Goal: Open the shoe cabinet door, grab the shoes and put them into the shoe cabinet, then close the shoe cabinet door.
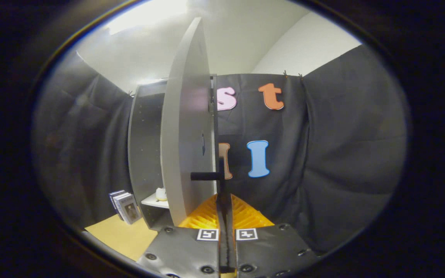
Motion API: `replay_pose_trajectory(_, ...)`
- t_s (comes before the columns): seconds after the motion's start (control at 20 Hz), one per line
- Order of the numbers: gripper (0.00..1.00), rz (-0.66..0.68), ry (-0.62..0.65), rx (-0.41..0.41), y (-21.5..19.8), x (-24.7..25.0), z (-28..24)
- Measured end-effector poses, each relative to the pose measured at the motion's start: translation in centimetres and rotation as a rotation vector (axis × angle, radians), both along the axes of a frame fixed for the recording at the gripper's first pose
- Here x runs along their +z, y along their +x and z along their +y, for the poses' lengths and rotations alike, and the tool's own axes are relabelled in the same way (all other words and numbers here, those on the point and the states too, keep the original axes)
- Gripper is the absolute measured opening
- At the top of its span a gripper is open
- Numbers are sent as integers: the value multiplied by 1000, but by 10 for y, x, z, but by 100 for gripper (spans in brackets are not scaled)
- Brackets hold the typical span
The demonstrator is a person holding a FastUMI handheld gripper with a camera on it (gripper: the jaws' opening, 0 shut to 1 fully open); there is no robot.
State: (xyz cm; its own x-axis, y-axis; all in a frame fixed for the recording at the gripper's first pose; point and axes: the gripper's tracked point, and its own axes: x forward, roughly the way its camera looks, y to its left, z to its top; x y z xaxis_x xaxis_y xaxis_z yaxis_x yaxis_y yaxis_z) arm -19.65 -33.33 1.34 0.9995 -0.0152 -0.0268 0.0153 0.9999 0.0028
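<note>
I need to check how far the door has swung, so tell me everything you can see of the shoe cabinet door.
The shoe cabinet door is a tall, flat, pale grey panel, matte like painted board. It stands upright and swung open, seen nearly edge-on, with the dark cabinet behind it. A dark bar handle juts from its face low down. The gripper sits at the door's free edge, fingers together; whether they pinch it cannot be told.

A small stack of books (124,206) stands on the tan floor (120,233), leaning a bit, just to the left of a tall cupboard. Black cloth (342,154) hangs all around as a wall, full of soft folds. Above the cloth is a white wall (307,46), with a bright light (145,15) up high.
</note>
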Motion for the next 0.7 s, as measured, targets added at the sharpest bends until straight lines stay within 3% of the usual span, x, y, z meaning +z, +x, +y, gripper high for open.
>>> replay_pose_trajectory(0.4, 8, 7, -30, 33, -3, 4, -23)
replay_pose_trajectory(0.7, 12, -11, -29, -20, -44, 19, -27)
